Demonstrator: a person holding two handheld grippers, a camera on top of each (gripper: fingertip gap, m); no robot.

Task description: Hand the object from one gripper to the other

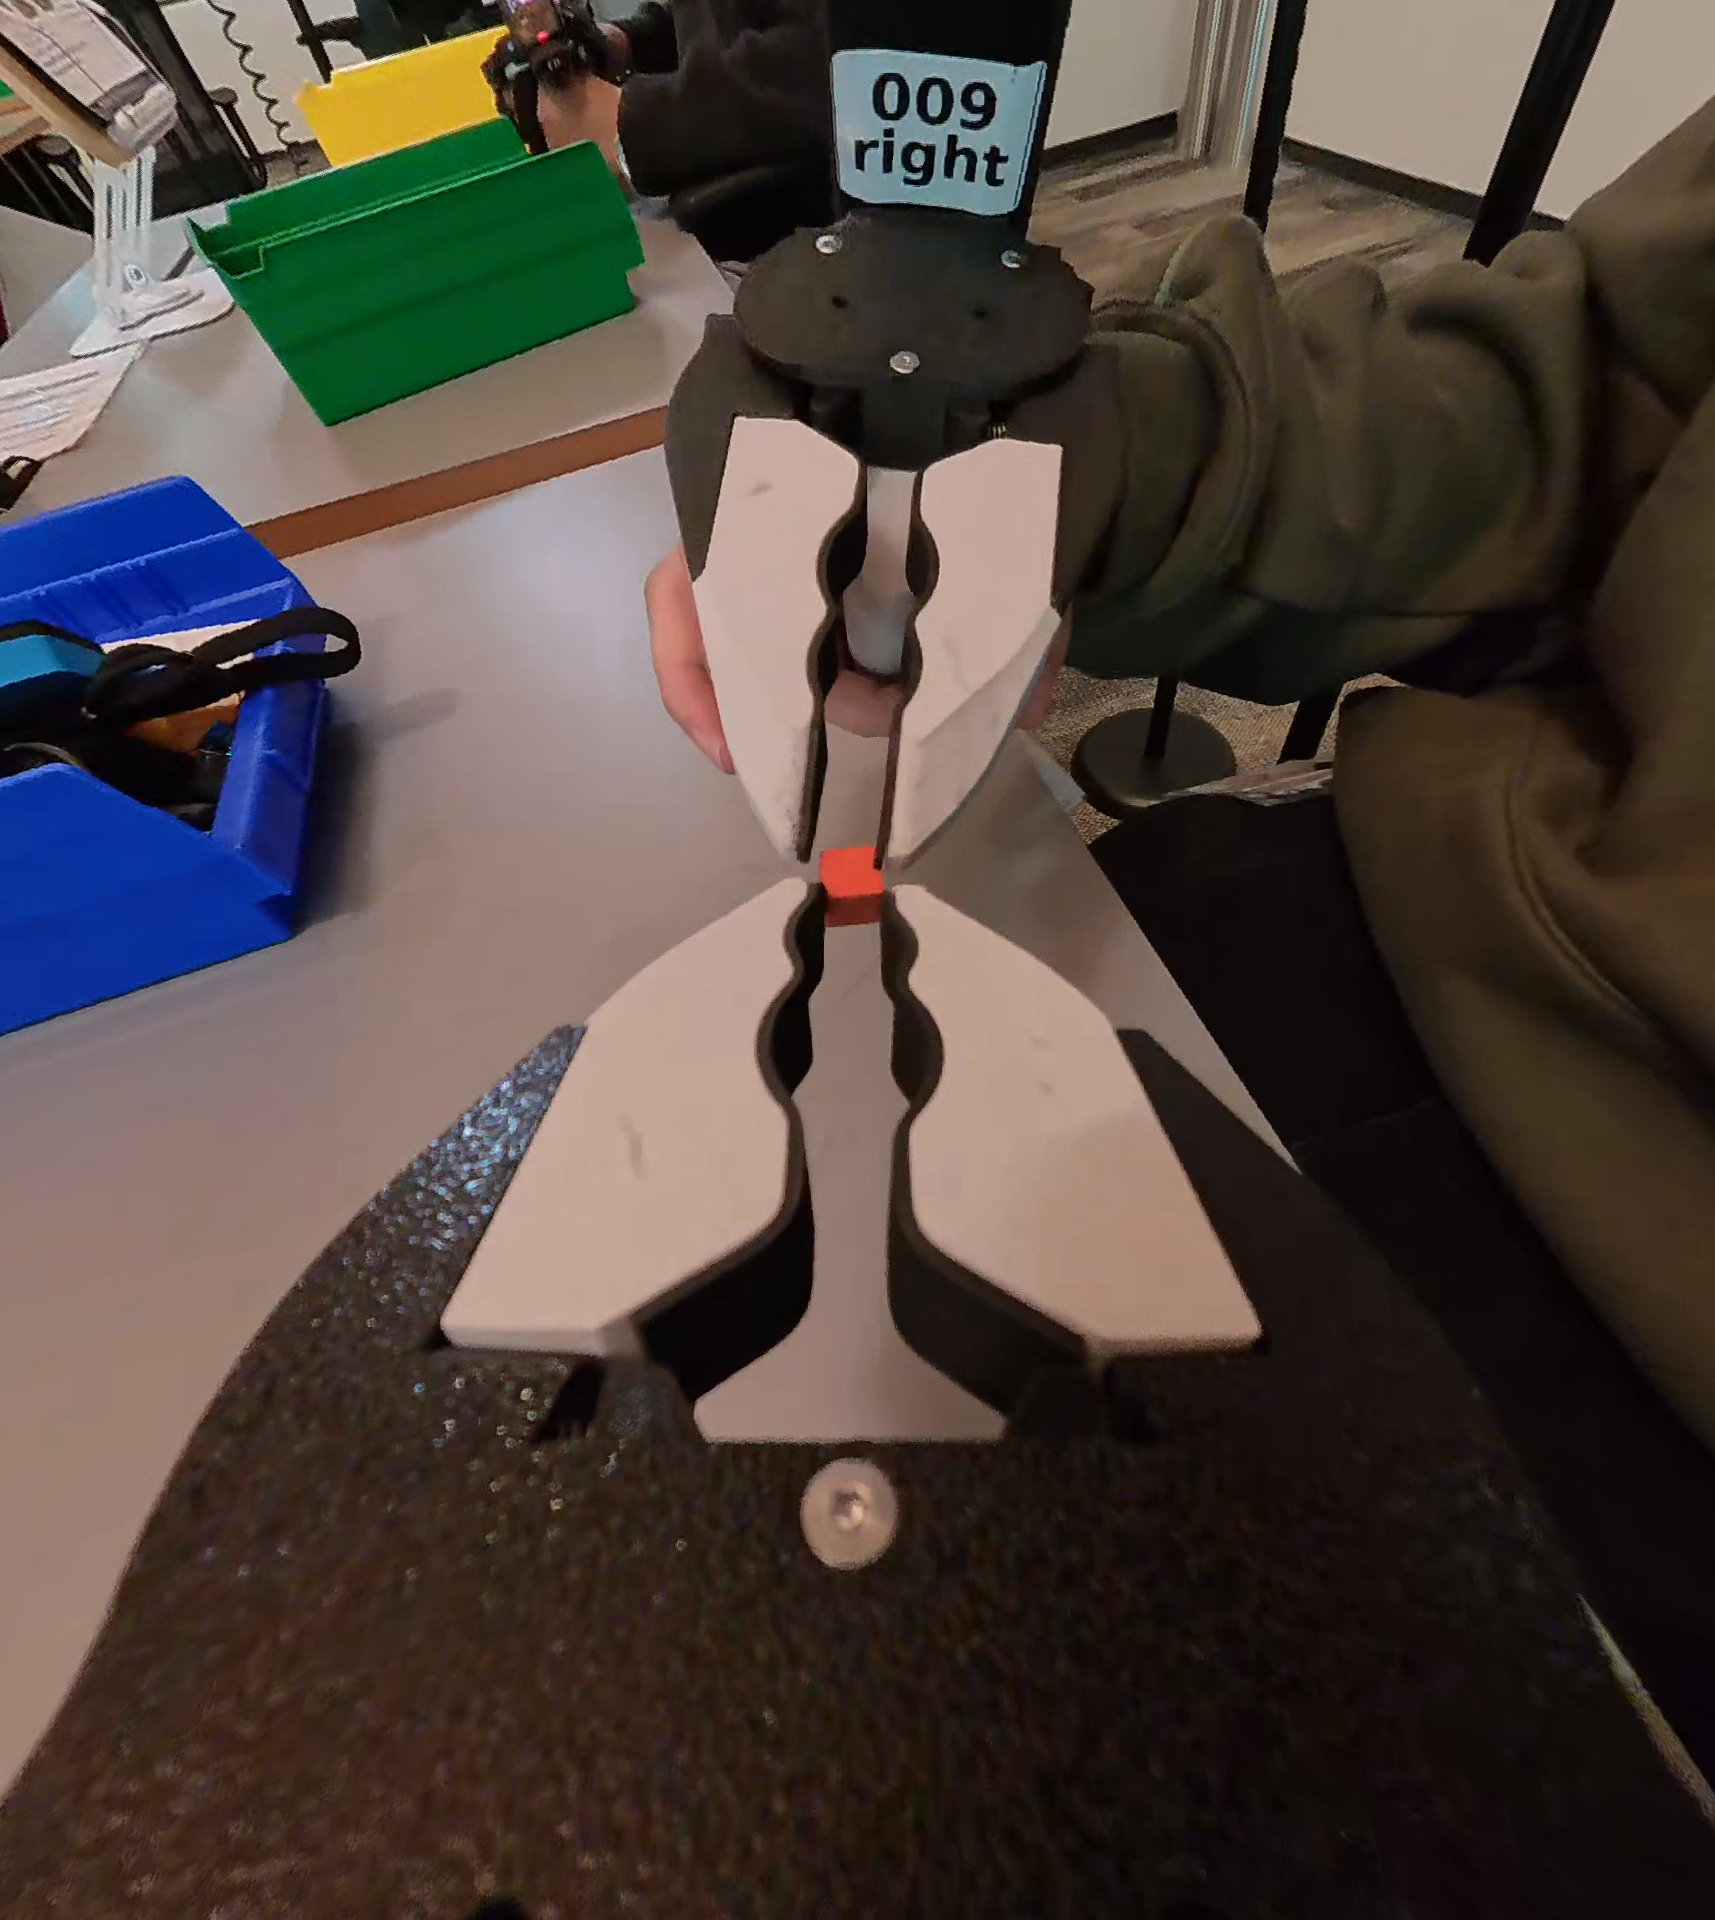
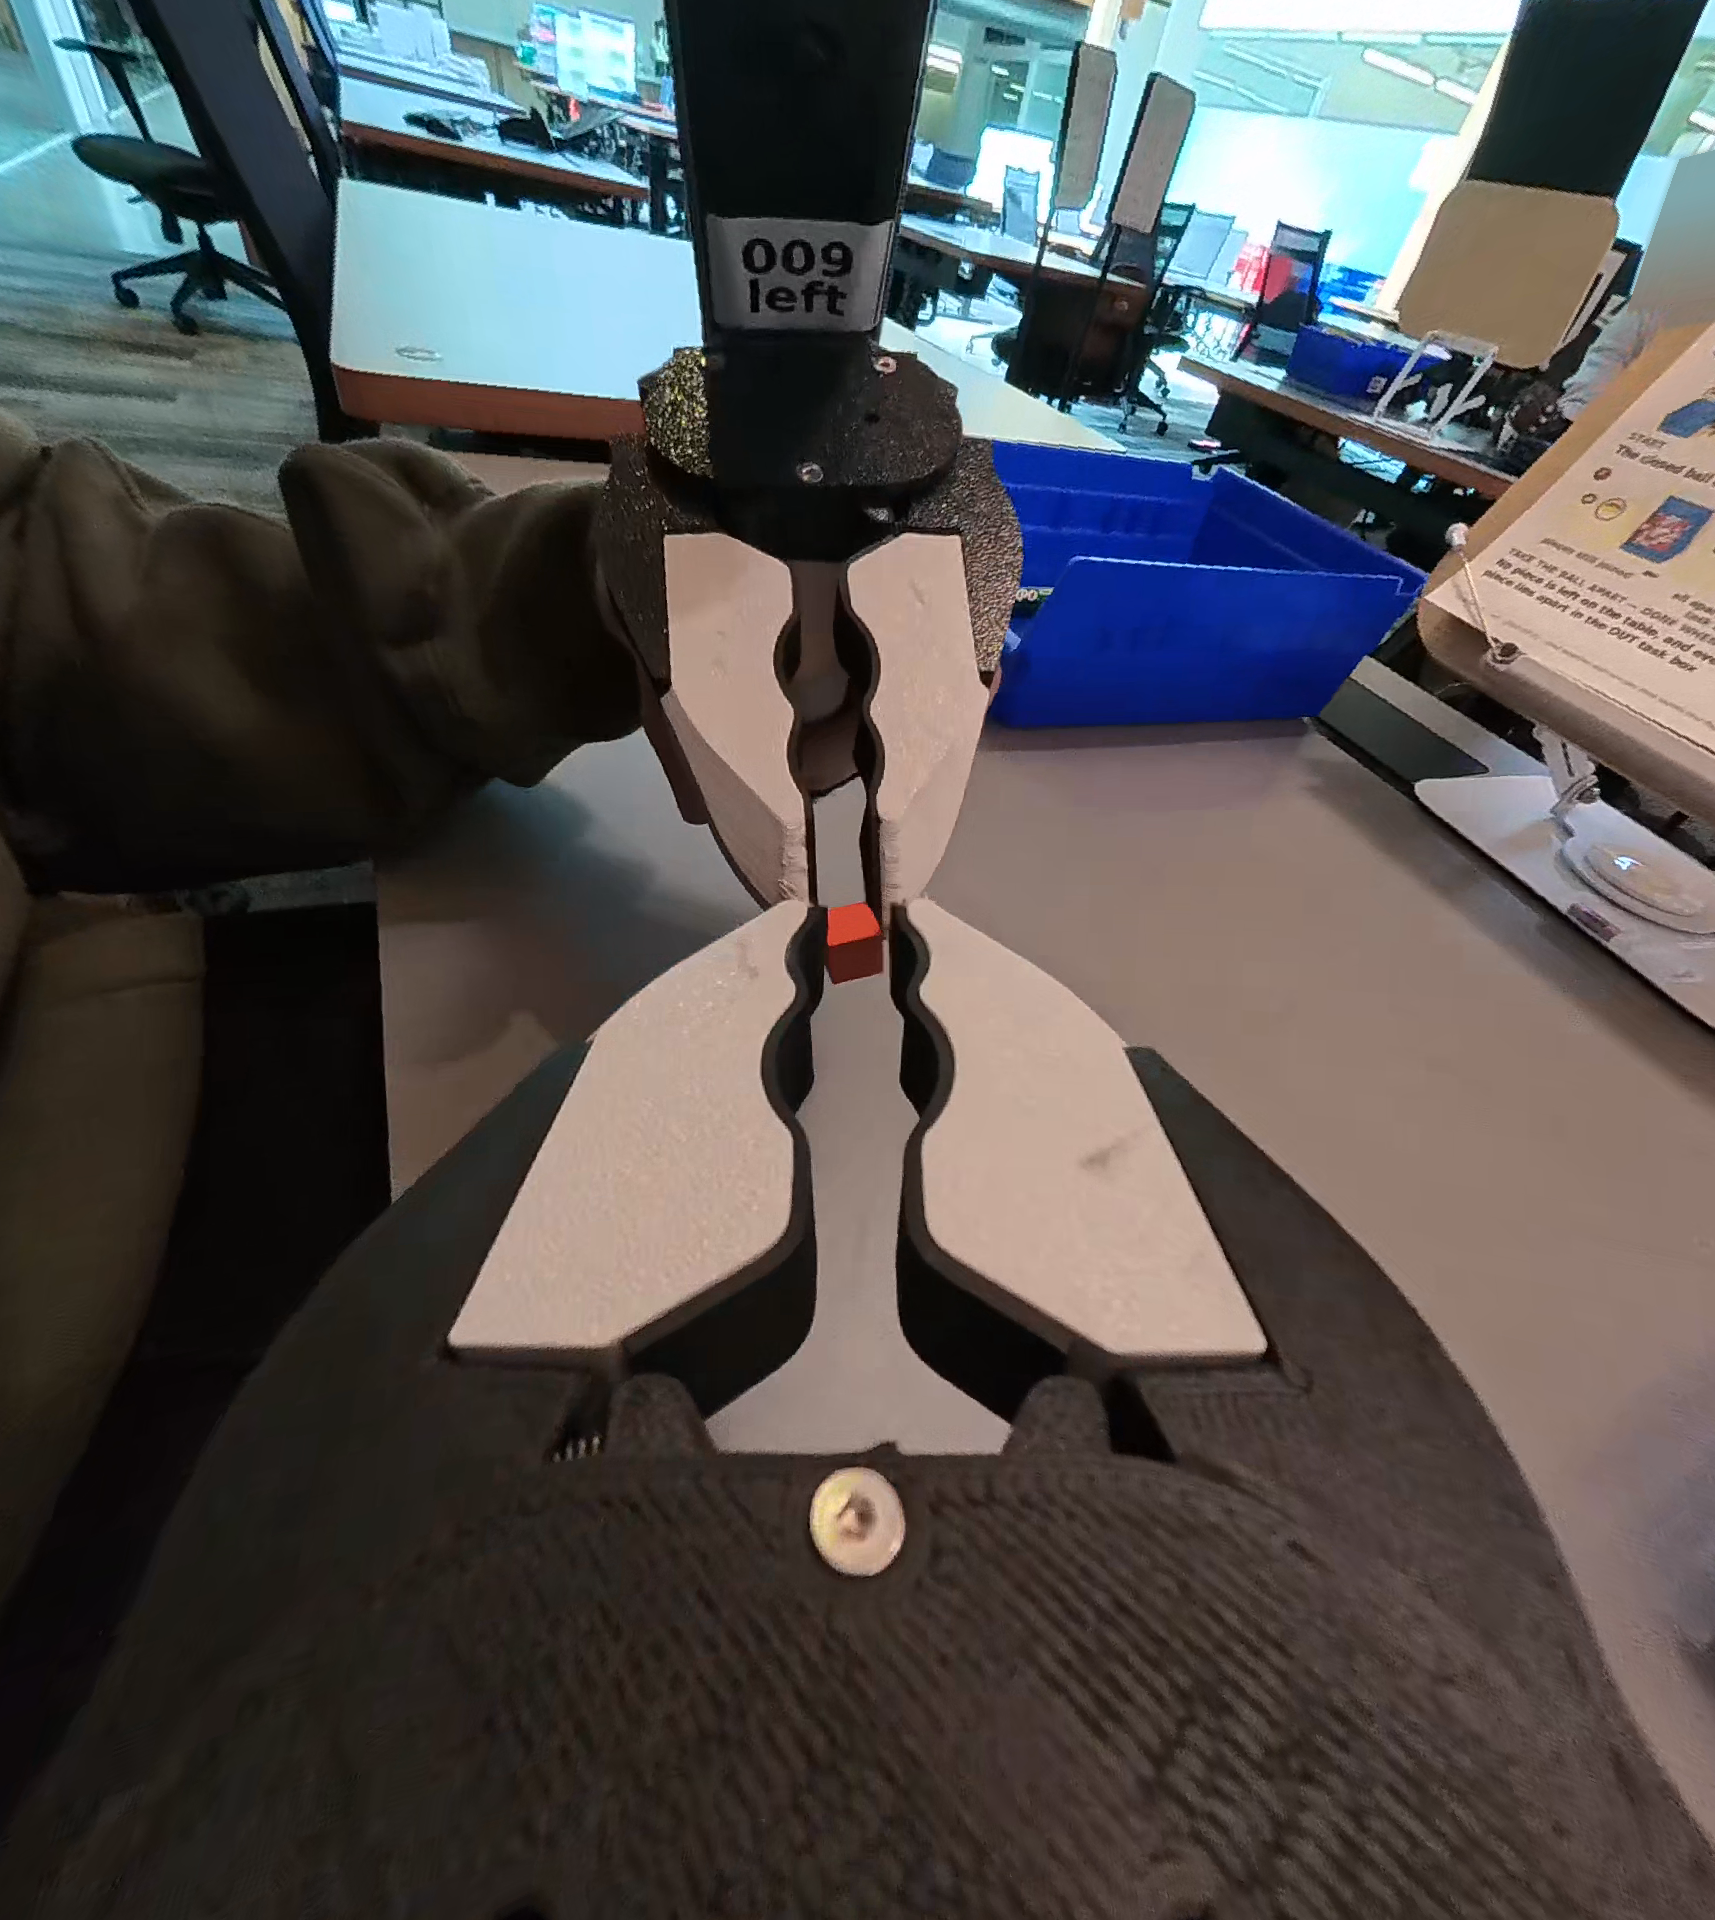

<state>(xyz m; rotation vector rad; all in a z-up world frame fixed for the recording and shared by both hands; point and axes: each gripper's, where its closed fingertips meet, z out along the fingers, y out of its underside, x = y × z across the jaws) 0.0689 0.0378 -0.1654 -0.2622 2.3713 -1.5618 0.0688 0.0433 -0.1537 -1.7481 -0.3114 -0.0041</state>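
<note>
Meeting tip to tip above a grey table (image 1: pixel 479 727), two hand-held grippers share one small red cube (image 1: pixel 851 885). Seen from the left wrist, the left gripper (image 1: pixel 851 914) has its fingertips drawn in close on either side of the cube, which sits at their very ends. The right gripper (image 1: pixel 848 842), pointing straight back at the camera, brackets the cube's far edge, with a thin gap visible on at least one side. Which tool actually bears the load cannot be told from this view. A blue bin (image 1: pixel 105 883) lies well apart to one side, a green bin (image 1: pixel 437 301) farther back, and the table edge falls away on the sleeve side.

From the right wrist, the cube (image 2: pixel 853 940) appears pressed against one fingertip of the right gripper (image 2: pixel 855 961), while a sliver of daylight shows at the other. The left gripper (image 2: pixel 842 883) hangs opposite, its narrowly parted tips just above the cube's far face. Neither view settles whether either pair is truly clamped.

The cube has no long axis to speak of. It lies dead ahead of both tools, equally near each, so the exchange likely turns on one pair squeezing before the other lets go. Open air surrounds the joint, and a paper stand (image 2: pixel 1663 582) is off to the side, clear of any retreat along either tool's axis.
</note>
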